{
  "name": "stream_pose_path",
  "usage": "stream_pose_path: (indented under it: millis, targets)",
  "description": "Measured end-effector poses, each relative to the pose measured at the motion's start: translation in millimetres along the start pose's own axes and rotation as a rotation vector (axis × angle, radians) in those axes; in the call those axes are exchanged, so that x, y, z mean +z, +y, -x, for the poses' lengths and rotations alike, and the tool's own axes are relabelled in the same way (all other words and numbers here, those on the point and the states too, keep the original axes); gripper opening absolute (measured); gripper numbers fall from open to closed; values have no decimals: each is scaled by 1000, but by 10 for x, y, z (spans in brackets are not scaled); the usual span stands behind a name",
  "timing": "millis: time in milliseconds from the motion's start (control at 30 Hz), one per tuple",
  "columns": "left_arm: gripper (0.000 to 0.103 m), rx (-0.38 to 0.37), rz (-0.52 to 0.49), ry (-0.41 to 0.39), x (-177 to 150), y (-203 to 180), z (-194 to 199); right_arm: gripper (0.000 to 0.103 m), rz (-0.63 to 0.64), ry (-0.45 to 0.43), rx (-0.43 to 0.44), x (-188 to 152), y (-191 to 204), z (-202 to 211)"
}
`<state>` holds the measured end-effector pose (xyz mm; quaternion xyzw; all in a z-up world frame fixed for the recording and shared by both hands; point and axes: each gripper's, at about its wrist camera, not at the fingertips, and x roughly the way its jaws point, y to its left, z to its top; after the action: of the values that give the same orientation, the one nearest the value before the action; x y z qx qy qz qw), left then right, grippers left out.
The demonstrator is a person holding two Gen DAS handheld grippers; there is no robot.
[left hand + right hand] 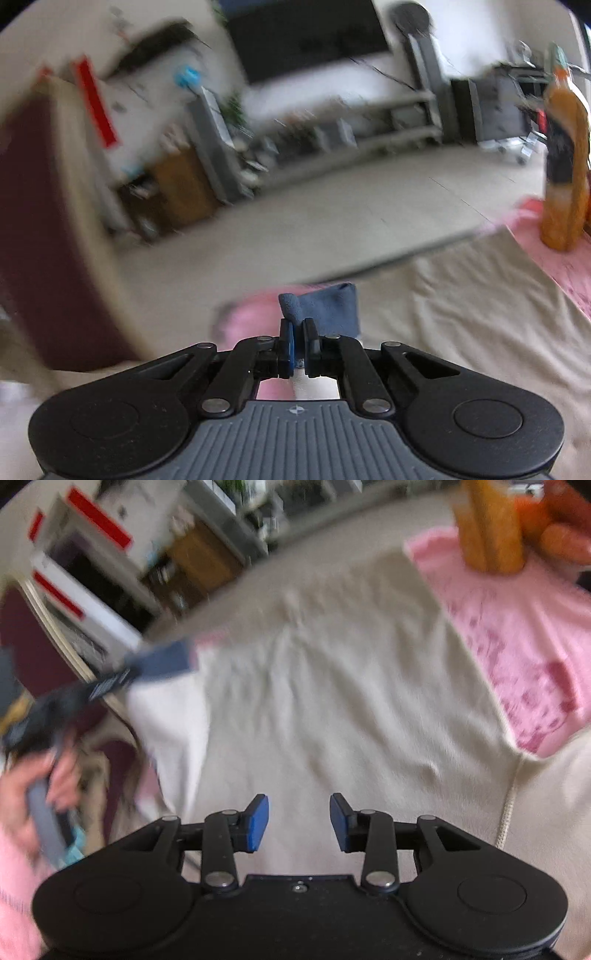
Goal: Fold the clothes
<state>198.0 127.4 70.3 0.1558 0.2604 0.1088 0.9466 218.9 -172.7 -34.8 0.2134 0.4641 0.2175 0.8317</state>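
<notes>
While your left gripper [299,341] pinches a corner of the blue cloth [325,308], jaws drawn nearly together on the fabric, your right gripper [299,821] hangs free above the cream garment [314,701] with its jaws standing wide and nothing between the blue pads [256,823]. In the right wrist view the blue cloth [162,662] shows as a smeared band at the far left edge of the cream garment, lifted off the surface rather than lying flat; heavy blur in both views suggests fast motion, so exact edges are hard to fix. My judgement: you are at the start of a fold, one corner taken up and the second hand uncommitted. The next move calls for your right gripper to find a matching corner or edge of the same blue piece, close on a single layer only, and keep the cloth taut between both grippers before laying it over. Risk: grabbing the cream garment along with the blue. A pink sheet [517,635] with darker pink print lies at the right, partly under the cream garment's edge, and an orange upright object [563,166] stands on it, well apart from the blue cloth. Writing and brands: none readable. Red-striped white boxes [85,528] in the background carry no legible text, the pink print resolves into no letters, and the gripper body shows only a small compass-like mark [296,409].
</notes>
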Motion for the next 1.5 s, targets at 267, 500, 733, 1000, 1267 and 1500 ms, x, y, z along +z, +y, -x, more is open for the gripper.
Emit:
stream_pose_path:
  millis: [267, 500, 733, 1000, 1267, 1500]
  targets:
    - [5, 228, 118, -201, -173, 1354, 1556, 36, 51, -174, 157, -417, 795, 670]
    - [5, 294, 229, -136, -690, 2165, 1438, 37, 164, -113, 238, -650, 1668, 644]
    - [15, 404, 349, 109, -1211, 2731, 705, 39, 173, -47, 228, -836, 1931, 493]
    - [22, 248, 342, 204, -1278, 2222, 1192, 46, 133, -46, 213, -813, 1655, 924]
    - [31, -87, 230, 302, -1291, 1020, 1479, 57, 104, 89, 112, -1064, 809, 1129]
    - [20, -112, 249, 469, -1546, -5, 749, 22, 6, 57, -76, -1149, 53, 859]
